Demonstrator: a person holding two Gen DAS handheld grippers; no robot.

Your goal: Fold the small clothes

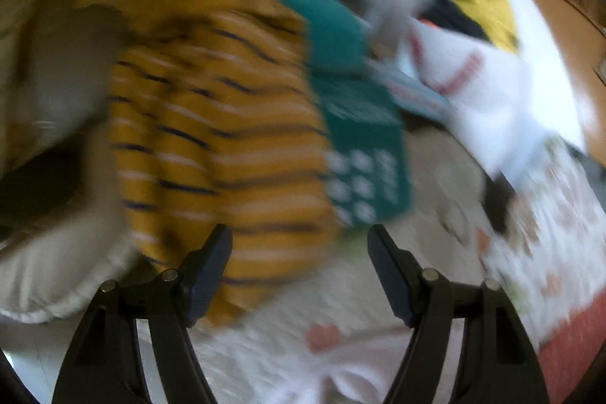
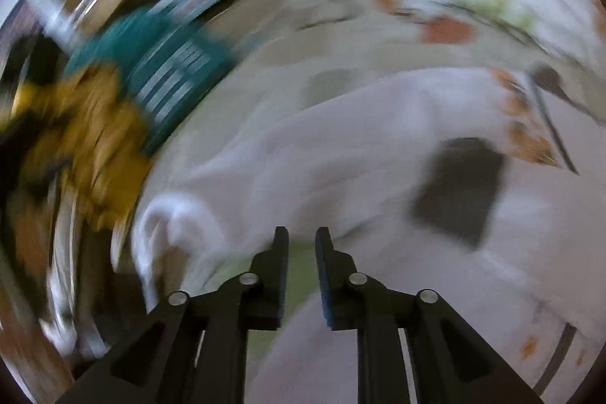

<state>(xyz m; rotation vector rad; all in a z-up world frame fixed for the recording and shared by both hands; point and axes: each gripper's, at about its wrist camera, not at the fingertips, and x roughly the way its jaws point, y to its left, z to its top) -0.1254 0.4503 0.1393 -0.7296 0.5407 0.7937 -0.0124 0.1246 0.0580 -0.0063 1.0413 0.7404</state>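
Both tools (image 1: 299,241) (image 2: 302,241) empty; blur smears striped garment (image 1: 227,139).

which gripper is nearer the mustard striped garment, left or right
Left. The left gripper is open right at the mustard striped garment, its near edge by one finger. The right gripper is over a white garment, the striped one far off to its side.

Black tongs (image 1: 299,241), blue-ribbed pads (image 2: 325,286), silver pivot pins
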